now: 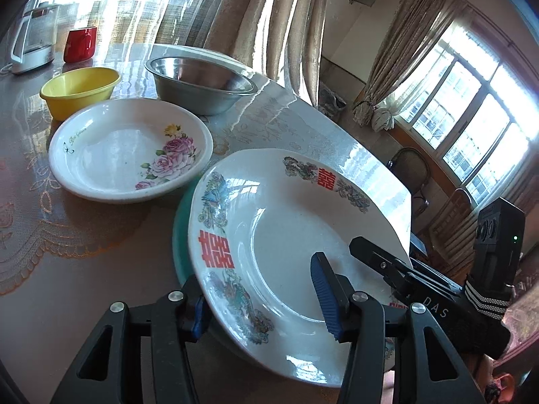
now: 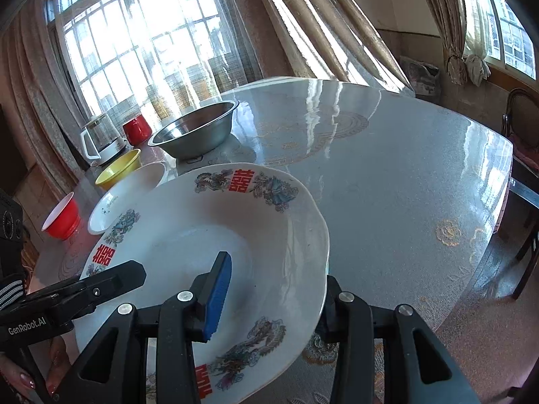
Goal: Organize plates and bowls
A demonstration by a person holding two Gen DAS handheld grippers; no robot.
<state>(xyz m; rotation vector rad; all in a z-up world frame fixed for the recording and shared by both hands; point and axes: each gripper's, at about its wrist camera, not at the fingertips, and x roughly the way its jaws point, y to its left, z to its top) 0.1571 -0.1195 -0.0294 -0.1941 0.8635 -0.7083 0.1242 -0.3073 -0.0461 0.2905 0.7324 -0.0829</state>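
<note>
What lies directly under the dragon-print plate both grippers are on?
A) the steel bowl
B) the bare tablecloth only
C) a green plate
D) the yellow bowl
C: in the left wrist view a green plate rim peeks out beneath the left edge of the dragon-print plate; the steel bowl and yellow bowl stand apart, farther back.

Harsh window [image 2: 141, 43] backlight, tabletop [image 2: 387, 155] glare, fisheye-warped dark edges.

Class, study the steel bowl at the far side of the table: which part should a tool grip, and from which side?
Grip the steel bowl by its thin flared rim, one finger inside and one outside, coming from above. It stands upright and empty, and its walls look too wide to span.
</note>
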